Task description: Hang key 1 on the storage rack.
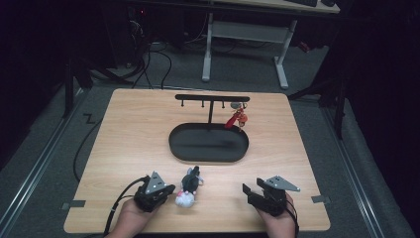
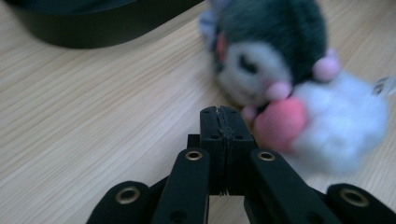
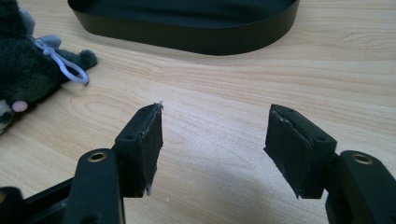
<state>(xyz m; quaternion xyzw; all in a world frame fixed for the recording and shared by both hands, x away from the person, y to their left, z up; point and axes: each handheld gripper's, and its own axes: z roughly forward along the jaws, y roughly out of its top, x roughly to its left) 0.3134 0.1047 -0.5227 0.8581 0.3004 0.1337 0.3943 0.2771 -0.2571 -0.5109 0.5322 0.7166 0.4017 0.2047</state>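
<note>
A small dark grey and white plush toy point(image 1: 189, 186) with pink bits lies on the wooden table near the front edge, between my two grippers. My left gripper point(image 1: 171, 190) is just left of it, held in a hand. In the left gripper view its jaws point(image 2: 219, 112) are pressed together with nothing between them, and the plush toy point(image 2: 280, 79) lies close ahead to the right, blurred. My right gripper point(image 1: 251, 191) is farther right, and in its own view point(image 3: 215, 130) stands open over bare wood. The plush toy point(image 3: 23, 70) with its clear loop point(image 3: 65, 65) is at that view's left edge.
A black oval tray point(image 1: 208, 158) sits mid-table behind the toy, its wall near in both gripper views point(image 2: 93, 28) point(image 3: 187, 37). From it rises a black T-shaped hook rack point(image 1: 212, 98) with a red keychain point(image 1: 236, 119) hanging at its right end. Cables trail off the front edge.
</note>
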